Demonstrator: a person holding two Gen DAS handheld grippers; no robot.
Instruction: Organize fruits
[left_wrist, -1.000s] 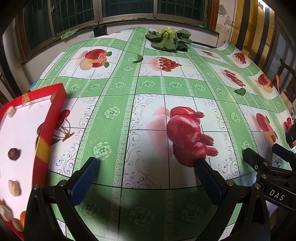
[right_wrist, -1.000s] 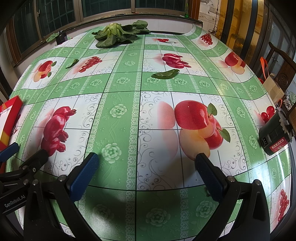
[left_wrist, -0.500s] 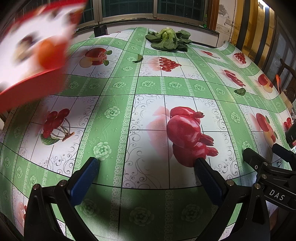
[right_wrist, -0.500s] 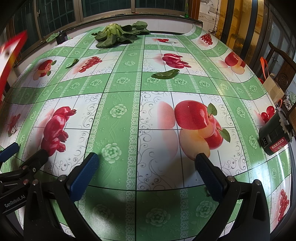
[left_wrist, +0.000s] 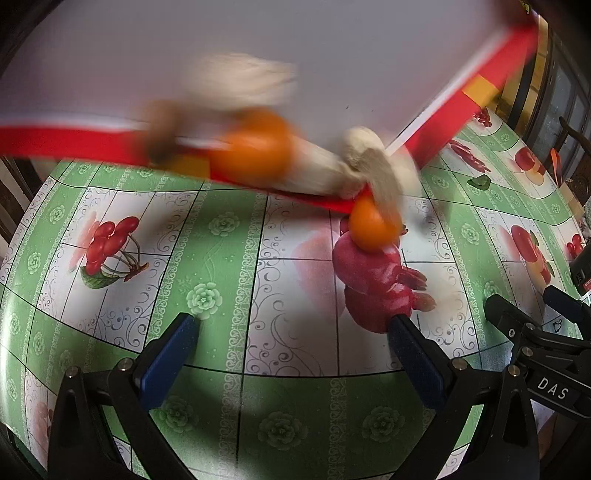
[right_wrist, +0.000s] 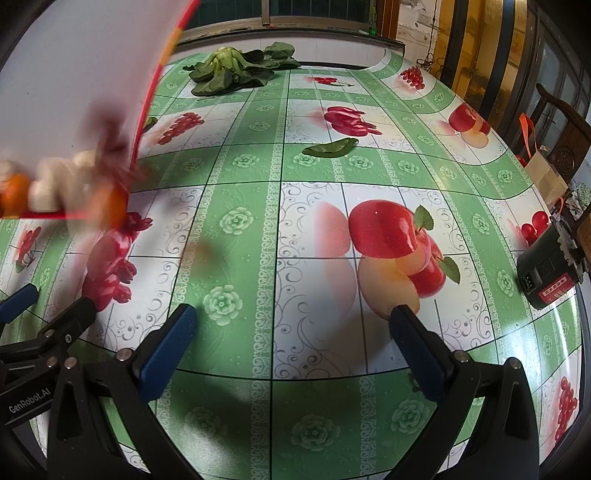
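A red-rimmed tray (left_wrist: 461, 99) filled the upper frame of the left view, tilted with one corner low over the bench (left_wrist: 229, 258), and blurred oranges (left_wrist: 373, 225) and pale pieces (left_wrist: 243, 79) crowded that corner. The left gripper (left_wrist: 291, 330) and right gripper (right_wrist: 291, 319) both gaped wide and held nothing at the frames' lower edges.

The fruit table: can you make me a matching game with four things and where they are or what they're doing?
Things:
1. red tray
2. orange fruit
3. leafy greens
4. left gripper

States:
A. open, holding nothing
B. lying at the far end of the table
C. tipped up over the table
D. tumbling off the tray's edge

Pairs: 1-C, 2-D, 3-B, 4-A
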